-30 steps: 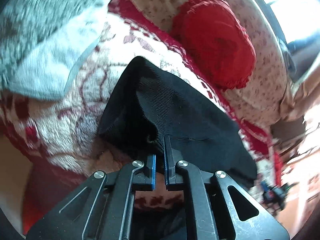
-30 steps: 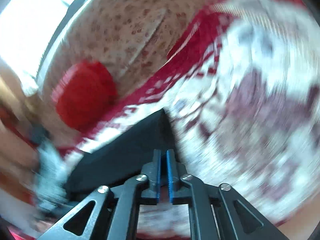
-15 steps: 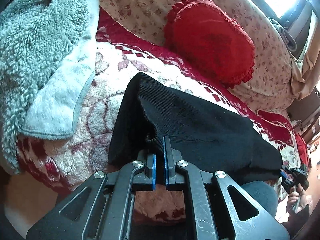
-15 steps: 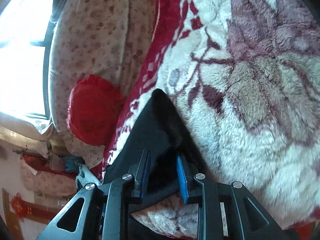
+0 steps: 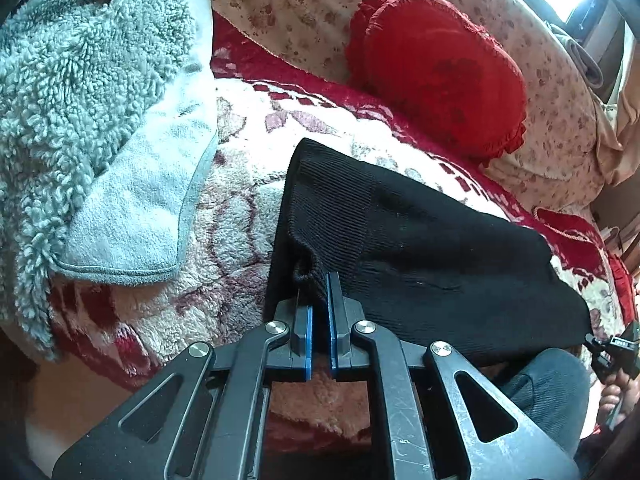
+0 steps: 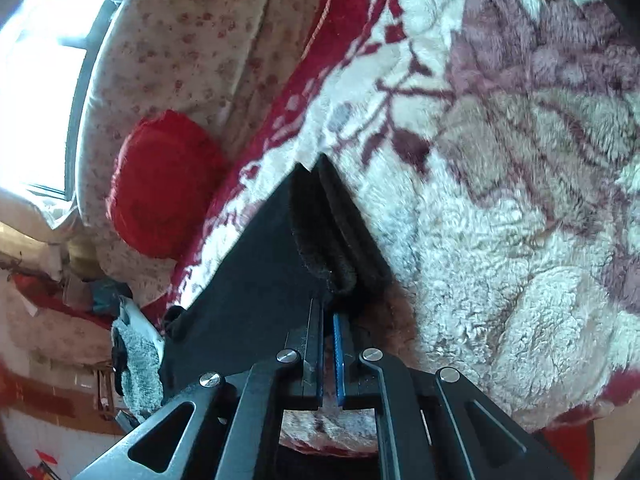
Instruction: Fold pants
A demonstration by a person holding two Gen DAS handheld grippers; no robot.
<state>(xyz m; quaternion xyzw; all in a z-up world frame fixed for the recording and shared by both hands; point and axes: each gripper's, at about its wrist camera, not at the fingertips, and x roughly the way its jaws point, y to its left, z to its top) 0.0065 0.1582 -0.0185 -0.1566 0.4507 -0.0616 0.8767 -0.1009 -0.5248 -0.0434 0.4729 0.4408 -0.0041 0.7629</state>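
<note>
Black knit pants (image 5: pixel 420 248) lie folded on a fluffy cream-and-red blanket (image 5: pixel 240 216), stretched between my two grippers. My left gripper (image 5: pixel 318 280) is shut on the near left corner, where the fabric bunches between the blue pads. In the right wrist view the pants (image 6: pixel 260 272) narrow to a layered corner on the blanket (image 6: pixel 500 200). My right gripper (image 6: pixel 328 308) is closing on that corner, its pads pressing the black cloth. The right gripper (image 5: pixel 616 344) also shows at the right edge of the left wrist view, held by a hand.
A red round cushion (image 5: pixel 436 68) leans on the floral sofa back (image 5: pixel 304 12) behind the pants. A grey fleece garment (image 5: pixel 100 100) lies left of them on the blanket. A knee in jeans (image 5: pixel 548 380) sits at the near right.
The right gripper's jaws, apart around the pants corner half a second ago, have come together on it. The left gripper kept its grip and rolled a little.
</note>
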